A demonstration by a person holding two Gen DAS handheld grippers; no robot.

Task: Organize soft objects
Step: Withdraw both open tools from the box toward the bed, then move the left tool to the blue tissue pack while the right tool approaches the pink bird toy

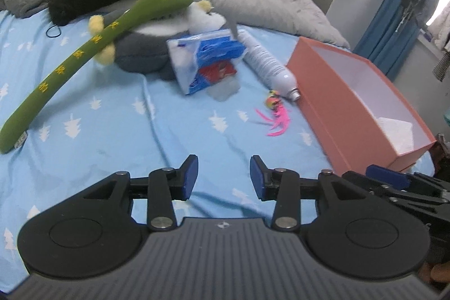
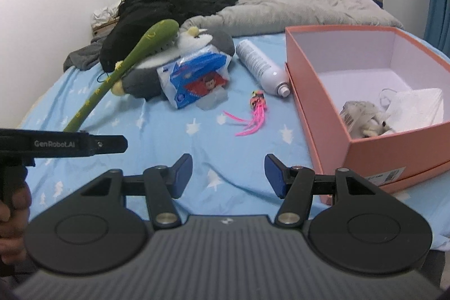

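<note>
- Hovering w/ both grippers over the near edge of the bed (image 1: pixel 118 131), we have nothing picked yet; sorting looks barely begun on our side.
- Left gripper (image 1: pixel 224 177): jaws apart, only blue sheet between the pads, nothing held.
- Right gripper (image 2: pixel 229 176): jaws apart too, a bit wider, empty.
- Soft stuff lies ahead of us, well apart from both grippers: long green plush (image 1: pixel 92 47), grey-and-white plush toy (image 1: pixel 157 38), tissue pack (image 1: pixel 205 61) leaning on that toy.
- Pink feather toy (image 2: pixel 254 114) lies on the sheet betw. the tissue pack and the orange box (image 2: pixel 317 92); white spray bottle (image 2: pixel 260 66) lies just beside the box's far-left corner.
- Box sits to the right, open, w/ a few pale soft items already in it; the right gripper is just beside its near corner.
- Key relation, as we judge it: the green plush runs on a diagonal, its thin tail nearest us at the left, its fat head propped far back on the grey toy. Tail end is on the left gripper's side, so left is the nearer hand; the right is nearer the box.
- A pinch across the tail, jaws square to that long axis, seems the likely next approach; can't tell yet which item we go for.
</note>
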